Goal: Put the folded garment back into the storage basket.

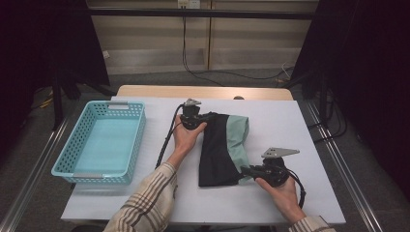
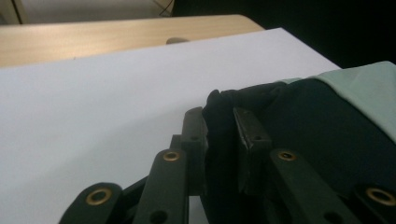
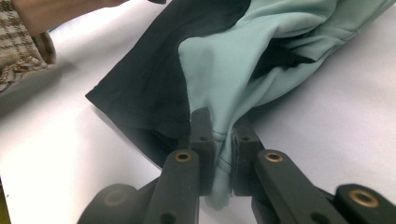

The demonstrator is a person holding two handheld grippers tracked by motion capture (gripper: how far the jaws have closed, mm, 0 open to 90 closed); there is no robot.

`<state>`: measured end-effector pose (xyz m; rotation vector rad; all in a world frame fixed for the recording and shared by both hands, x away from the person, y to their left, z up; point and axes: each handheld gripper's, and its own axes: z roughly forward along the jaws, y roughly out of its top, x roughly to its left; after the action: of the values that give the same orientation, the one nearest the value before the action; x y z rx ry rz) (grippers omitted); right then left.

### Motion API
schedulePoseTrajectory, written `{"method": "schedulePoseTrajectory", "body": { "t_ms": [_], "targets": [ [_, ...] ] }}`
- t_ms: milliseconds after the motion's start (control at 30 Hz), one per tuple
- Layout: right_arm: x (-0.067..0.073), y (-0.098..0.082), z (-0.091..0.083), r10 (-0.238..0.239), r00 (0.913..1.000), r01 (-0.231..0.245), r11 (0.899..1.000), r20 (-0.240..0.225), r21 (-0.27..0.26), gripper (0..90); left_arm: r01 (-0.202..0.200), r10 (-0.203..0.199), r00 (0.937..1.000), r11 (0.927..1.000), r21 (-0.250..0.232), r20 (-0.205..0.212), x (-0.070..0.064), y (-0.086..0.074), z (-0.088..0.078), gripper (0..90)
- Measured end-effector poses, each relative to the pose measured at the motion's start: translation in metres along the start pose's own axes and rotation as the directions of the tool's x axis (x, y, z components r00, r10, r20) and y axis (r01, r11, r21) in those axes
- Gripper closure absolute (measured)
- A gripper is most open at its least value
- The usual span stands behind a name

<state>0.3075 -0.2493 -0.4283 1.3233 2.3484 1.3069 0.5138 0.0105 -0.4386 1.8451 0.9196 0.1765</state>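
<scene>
Basket (image 1: 104, 140) appears overhead; right gripper (image 3: 223, 140) view reveals pinched garment (image 3: 233, 60).

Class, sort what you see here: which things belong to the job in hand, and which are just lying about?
In the job: black and mint garment; left claw and right claw, each shut on its fabric.

Lying about: turquoise basket, apart at the left; cables on the floor behind.

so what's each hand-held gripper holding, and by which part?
Both grip the garment: left hand-held gripper its black far corner, right hand-held gripper its mint near corner.
</scene>
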Motion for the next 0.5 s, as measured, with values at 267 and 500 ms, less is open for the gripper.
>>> {"method": "schedulePoseTrajectory", "body": {
  "t_ms": [267, 500],
  "targets": [
    [0.003, 0.004, -0.005, -0.017, 0.9998, 0.017, 0.999, 0.003, -0.043, 83.0, -0.040, 0.040, 0.9989, 0.9989, -0.022, -0.023, -0.003, 0.008, -0.010, 76.1],
    [0.009, 0.008, -0.013, -0.046, 0.9986, 0.049, 0.992, 0.024, -0.113, 83.0, -0.045, 0.044, 0.9989, 0.9972, -0.060, -0.015, -0.007, 0.014, -0.016, 76.2]
  ]
}}
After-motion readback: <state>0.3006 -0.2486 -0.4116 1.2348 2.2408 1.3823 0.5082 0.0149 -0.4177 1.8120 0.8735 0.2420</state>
